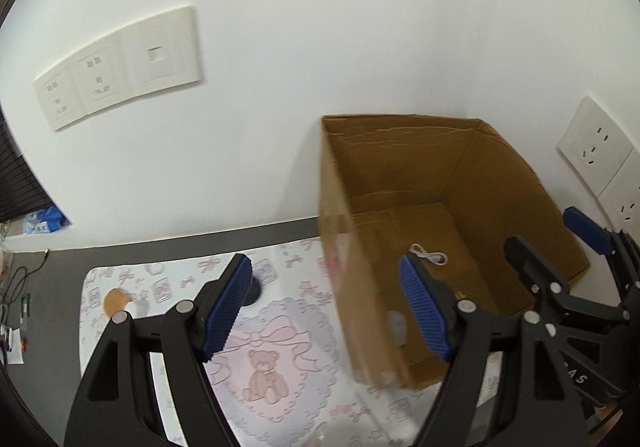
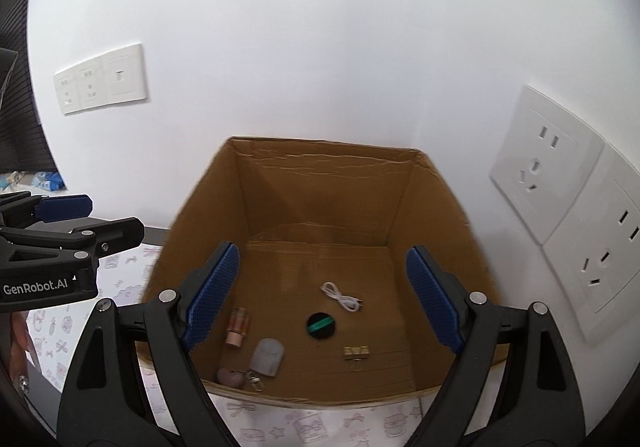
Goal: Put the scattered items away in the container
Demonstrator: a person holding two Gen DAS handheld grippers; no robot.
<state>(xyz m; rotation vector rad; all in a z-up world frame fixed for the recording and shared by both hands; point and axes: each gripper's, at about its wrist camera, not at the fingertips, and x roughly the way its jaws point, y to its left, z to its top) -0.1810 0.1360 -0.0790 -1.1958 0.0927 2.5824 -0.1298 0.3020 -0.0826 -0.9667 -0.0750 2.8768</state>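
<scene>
An open cardboard box [image 2: 436, 203] stands against the white wall; it also shows in the left wrist view [image 1: 500, 175]. Inside lie a white cable [image 2: 342, 297], a black and green disc [image 2: 321, 325], a gold binder clip [image 2: 356, 354], a grey pouch [image 2: 267, 357], a pink tube [image 2: 238, 326] and a keyring charm [image 2: 232, 377]. My right gripper [image 2: 322, 297] is open and empty above the box's front edge. My left gripper [image 1: 328, 311] is open and empty, left of the box over a bear-print mat [image 1: 280, 347]. A round orange item [image 1: 115, 301] and a dark object [image 1: 252, 289] rest on the mat.
Wall sockets [image 2: 568, 207] are right of the box, and more sockets [image 1: 116, 67] are on the wall at left. The dark table [image 1: 60, 271] has cables and small items [image 1: 16, 311] at its far left edge.
</scene>
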